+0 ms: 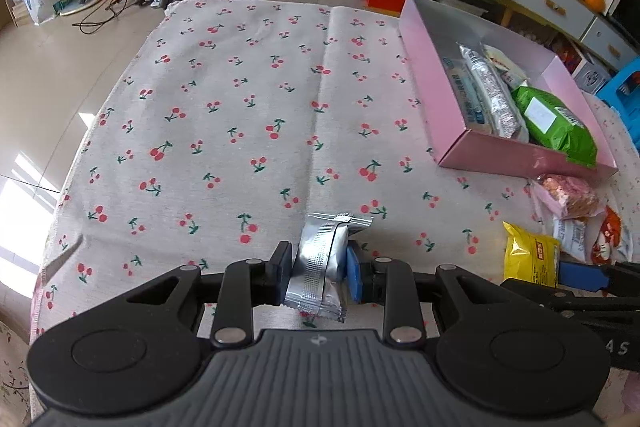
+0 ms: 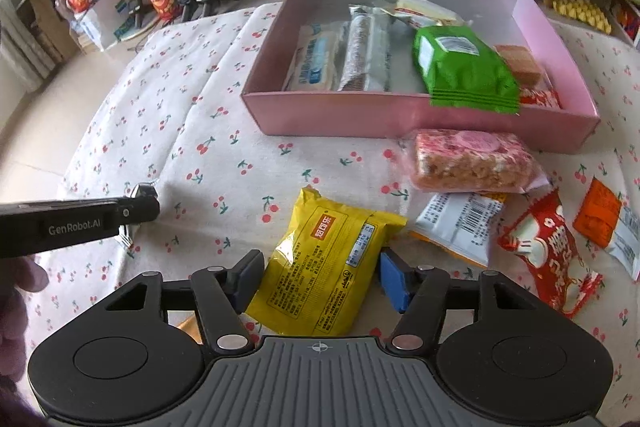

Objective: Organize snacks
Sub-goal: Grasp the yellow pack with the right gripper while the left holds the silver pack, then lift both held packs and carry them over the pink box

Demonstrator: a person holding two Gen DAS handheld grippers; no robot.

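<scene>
Snacks, loose and boxed, on a cherry-print tablecloth [image 1: 224,99]. The pink box [image 2: 320,119] sits toward the far right of the table and holds several packets: a pale blue-and-white packet [image 2: 316,57] against its left wall, a silver speckled packet [image 2: 366,51] beside that, and a green packet [image 2: 464,71] whose lower end overhangs the near wall. The back part of the box floor shows bare.

Left gripper [image 1: 318,267]: jaws closed on a silver foil packet [image 1: 324,259], which stands on edge between the pads near the table's near edge. Ahead and to its left the cloth lies bare as far as the far edge; a raised fold runs through it toward the box.

Right gripper [image 2: 318,277]: jaws spread to either side of a yellow packet [image 2: 332,267] lying flat on the cloth; whether the pads touch it cannot be told.

Between the yellow packet and the near wall of the box lies a pink-wrapped crisp bar [image 2: 474,163], partly over a white packet [image 2: 460,223]. A red-and-white packet [image 2: 548,251] and an orange packet [image 2: 598,217] lie further right, near the table's right side.
</scene>
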